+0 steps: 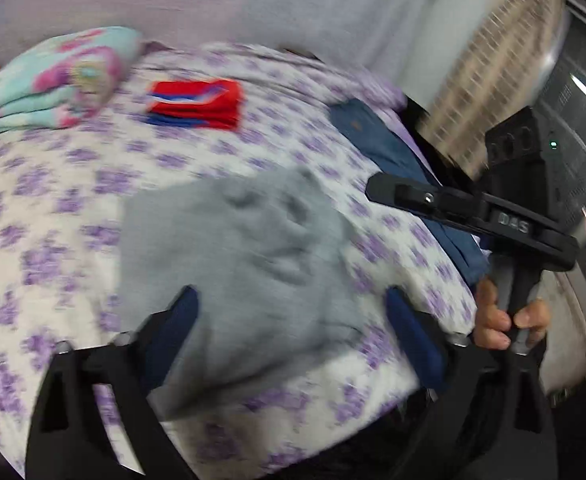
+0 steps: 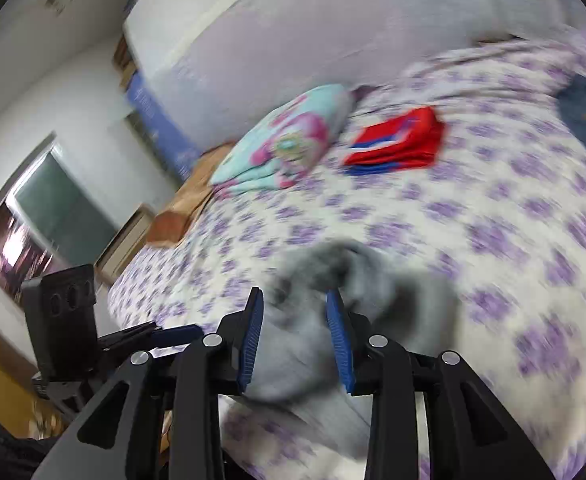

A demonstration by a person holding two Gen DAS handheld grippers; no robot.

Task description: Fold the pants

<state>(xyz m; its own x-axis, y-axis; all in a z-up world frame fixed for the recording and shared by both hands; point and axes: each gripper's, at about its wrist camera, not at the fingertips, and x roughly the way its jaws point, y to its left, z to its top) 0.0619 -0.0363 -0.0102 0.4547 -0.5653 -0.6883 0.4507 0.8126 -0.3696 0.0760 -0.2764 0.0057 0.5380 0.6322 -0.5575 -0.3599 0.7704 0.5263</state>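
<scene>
Grey pants [image 1: 249,256] lie folded in a compact bundle on the purple-flowered bedsheet [image 1: 53,208], blurred by motion. My left gripper [image 1: 293,312] is open and hovers above the bundle's near part, holding nothing. My right gripper [image 2: 295,308] is open, its blue pads either side of the grey pants [image 2: 373,300], which look bunched and blurred beneath; I cannot tell if the pads touch the cloth. The right gripper also shows at the bed's right side in the left wrist view [image 1: 473,216], held by a hand.
A folded red and blue garment [image 1: 197,106] and a folded turquoise and pink blanket [image 1: 49,80] lie at the far side of the bed. Folded blue jeans [image 1: 393,152] lie at the right edge. A wall is behind the bed; a window [image 2: 61,208] is at the left.
</scene>
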